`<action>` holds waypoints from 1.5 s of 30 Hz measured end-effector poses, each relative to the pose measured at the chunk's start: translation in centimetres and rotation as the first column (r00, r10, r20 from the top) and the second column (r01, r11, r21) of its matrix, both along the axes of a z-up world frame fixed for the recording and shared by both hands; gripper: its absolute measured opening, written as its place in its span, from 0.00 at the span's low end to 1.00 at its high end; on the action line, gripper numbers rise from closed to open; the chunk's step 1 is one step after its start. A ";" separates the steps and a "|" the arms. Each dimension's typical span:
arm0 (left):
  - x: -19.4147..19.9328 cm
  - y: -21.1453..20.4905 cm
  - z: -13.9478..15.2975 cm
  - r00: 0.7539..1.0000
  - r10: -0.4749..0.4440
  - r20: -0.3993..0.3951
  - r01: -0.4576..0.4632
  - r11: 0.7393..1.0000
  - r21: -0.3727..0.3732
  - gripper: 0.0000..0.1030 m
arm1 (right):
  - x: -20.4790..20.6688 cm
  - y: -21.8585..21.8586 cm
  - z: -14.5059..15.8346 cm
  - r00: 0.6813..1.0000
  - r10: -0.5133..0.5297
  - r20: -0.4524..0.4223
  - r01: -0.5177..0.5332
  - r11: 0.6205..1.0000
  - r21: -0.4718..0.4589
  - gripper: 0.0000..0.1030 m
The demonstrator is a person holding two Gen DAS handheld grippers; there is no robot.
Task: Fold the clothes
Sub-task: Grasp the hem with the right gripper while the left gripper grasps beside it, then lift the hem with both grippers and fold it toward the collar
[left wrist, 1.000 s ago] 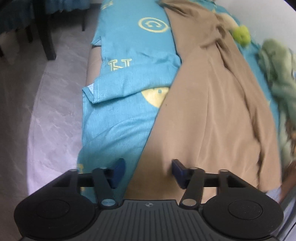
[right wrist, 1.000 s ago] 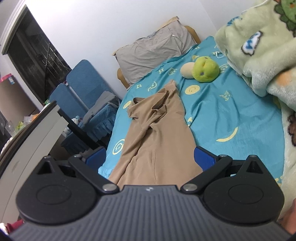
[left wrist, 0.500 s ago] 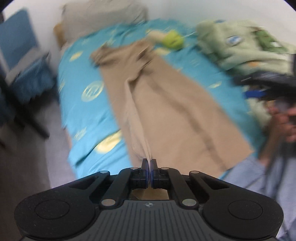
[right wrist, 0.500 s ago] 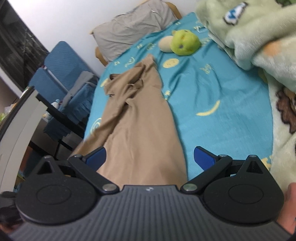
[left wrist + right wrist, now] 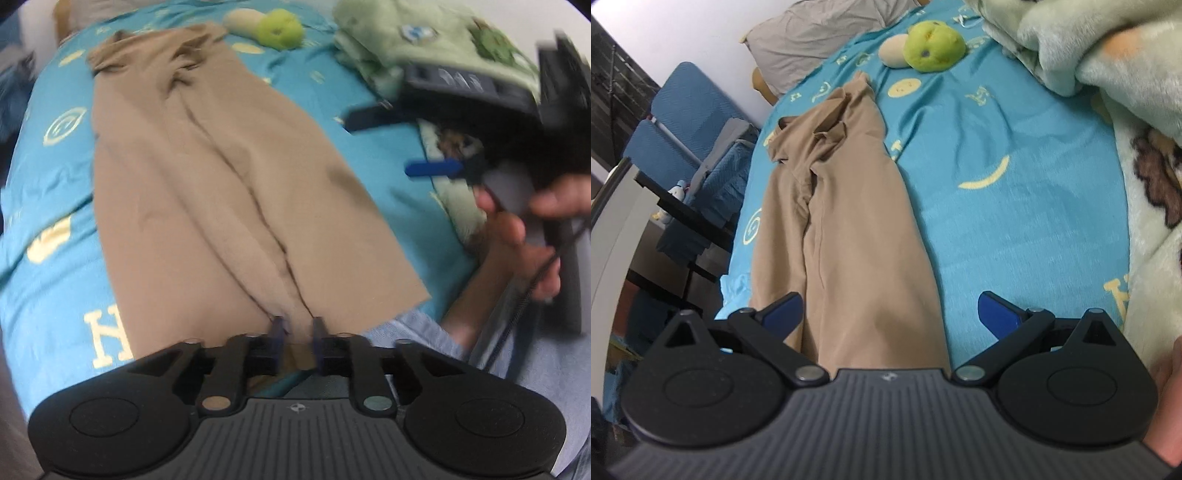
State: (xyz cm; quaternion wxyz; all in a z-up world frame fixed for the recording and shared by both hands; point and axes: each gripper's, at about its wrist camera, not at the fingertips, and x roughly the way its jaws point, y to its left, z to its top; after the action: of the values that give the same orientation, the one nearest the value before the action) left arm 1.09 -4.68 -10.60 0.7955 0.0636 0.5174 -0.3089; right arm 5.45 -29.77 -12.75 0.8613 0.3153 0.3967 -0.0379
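Tan knit garment [image 5: 229, 206] spread lengthwise on turquoise patterned bed sheet [image 5: 48, 184]; left tool [image 5: 297, 328] opening, hem fold between its pads, letting go. Right tool [image 5: 888, 308] gaping, empty, above near hem; next, pinching that hem.

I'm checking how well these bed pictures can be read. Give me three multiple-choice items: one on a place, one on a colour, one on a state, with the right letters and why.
1. Where does the green plush toy lie?
A. on the blue chair
B. on the bed sheet, beyond the garment's far end
C. on the floor

2. What colour is the garment?
A. tan
B. white
C. red

3. How does the right claw stand?
A. shut on the garment
B. shut on the toy
C. open, above the garment

Answers: 1 B, it sits on the teal sheet near the pillow; 2 A, the cloth is plainly tan; 3 C, its blue pads stand wide apart.
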 end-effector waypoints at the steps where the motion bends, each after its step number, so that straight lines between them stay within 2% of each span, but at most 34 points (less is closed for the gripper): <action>1: 0.3 0.8 0.2 1.000 0.031 0.001 -0.031 0.999 -0.025 0.49 | 0.0 0.0 -0.1 1.000 0.000 -0.004 0.000 1.000 0.007 1.00; 3: 1.3 2.8 0.4 0.992 0.129 0.004 -0.128 0.989 -0.079 0.61 | 0.1 0.0 -0.5 1.000 0.002 -0.019 -0.002 1.000 0.020 1.00; 5: 2.4 5.0 0.5 0.970 0.242 0.004 -0.239 0.963 -0.124 0.83 | 0.5 0.1 -1.1 0.998 -0.006 -0.055 0.006 1.000 0.012 1.00; 8: 3.9 7.5 -0.2 0.916 0.401 -0.003 -0.399 0.911 -0.104 0.86 | 1.0 0.2 -2.0 0.994 -0.010 -0.105 0.012 1.000 0.018 1.00; 10: 4.9 8.2 -1.3 0.890 0.452 -0.060 -0.456 0.885 -0.091 0.86 | 1.3 0.3 -2.6 0.991 -0.004 -0.136 0.010 0.999 0.043 1.00; 11: 5.2 8.4 -1.8 0.885 0.457 -0.094 -0.464 0.881 -0.090 0.86 | 1.3 0.3 -3.0 0.989 0.001 -0.150 0.008 0.998 0.059 1.00; 14: 5.4 8.5 -2.9 0.885 0.423 -0.194 -0.446 0.890 -0.097 0.86 | 1.4 0.9 -3.7 0.984 0.035 -0.177 -0.015 0.994 0.110 1.00; 18: 4.8 7.1 -2.9 0.908 0.364 -0.208 -0.382 0.923 -0.052 0.86 | 0.9 2.4 -4.0 0.973 0.113 -0.202 -0.077 0.982 0.175 1.00; 19: 4.5 6.7 -2.8 0.916 0.340 -0.213 -0.358 0.932 -0.049 0.85 | 0.7 2.9 -4.0 0.968 0.136 -0.212 -0.098 0.979 0.179 1.00; 21: 3.7 6.0 -2.5 0.932 0.292 -0.213 -0.309 0.950 -0.052 0.74 | 0.3 3.9 -3.8 0.959 0.165 -0.232 -0.129 0.978 0.164 0.97; 24: 2.5 4.7 -2.3 0.950 0.262 -0.167 -0.265 0.964 0.005 0.50 | -0.7 5.7 -3.5 0.944 0.205 -0.259 -0.177 0.976 0.126 0.78; 26: 2.0 4.7 -2.0 0.949 0.278 -0.146 -0.277 0.960 0.024 0.17 | -0.9 7.3 -3.2 0.928 0.254 -0.273 -0.244 0.967 0.069 0.70; 27: 1.8 4.8 -1.8 0.947 0.292 -0.137 -0.290 0.956 0.031 0.08 | -0.9 7.9 -3.1 0.922 0.267 -0.280 -0.268 0.963 0.035 0.52; 28: 1.6 5.2 -1.2 0.944 0.305 -0.124 -0.306 0.952 0.017 0.04 | -0.9 7.9 -2.8 0.923 0.256 -0.286 -0.264 0.964 0.011 0.23; 29: 1.2 6.0 -0.2 0.942 0.319 -0.107 -0.322 0.947 -0.017 0.03 | -1.0 7.6 -2.6 0.928 0.234 -0.291 -0.244 0.970 0.001 0.14; 30: 0.9 6.8 0.7 0.939 0.333 -0.090 -0.338 0.940 -0.051 0.03 | -1.1 7.2 -2.4 0.933 0.213 -0.289 -0.223 0.975 -0.002 0.12; 32: 0.0 8.4 2.8 0.928 0.368 -0.059 -0.373 0.919 -0.132 0.02 | -1.7 6.1 -0.9 0.961 0.176 -0.214 -0.178 0.984 0.012 0.11; 36: -3.1 11.2 7.9 0.889 0.456 -0.021 -0.438 0.838 -0.327 0.01 | -4.2 4.5 4.0 0.993 0.118 -0.016 -0.116 0.989 0.092 0.10; 39: -5.7 13.1 11.0 0.866 0.500 -0.009 -0.453 0.777 -0.437 0.01 | -7.0 3.8 7.1 0.991 0.105 0.088 -0.113 0.989 0.095 0.10; 40: -6.6 13.3 12.2 0.863 0.505 0.004 -0.446 0.766 -0.464 0.01 | -8.1 3.6 8.0 0.987 0.109 0.120 -0.121 0.989 0.089 0.10; 45: -11.9 12.7 16.6 0.863 0.498 0.085 -0.379 0.749 -0.543 0.01 | -13.8 3.5 12.0 0.959 0.131 0.251 -0.153 0.986 0.066 0.10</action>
State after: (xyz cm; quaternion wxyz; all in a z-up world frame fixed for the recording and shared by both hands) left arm -10.83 8.01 6.00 0.8866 -0.2382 0.3241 -0.2283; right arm -8.33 -26.31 -0.79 0.8900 0.3246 0.3098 0.0803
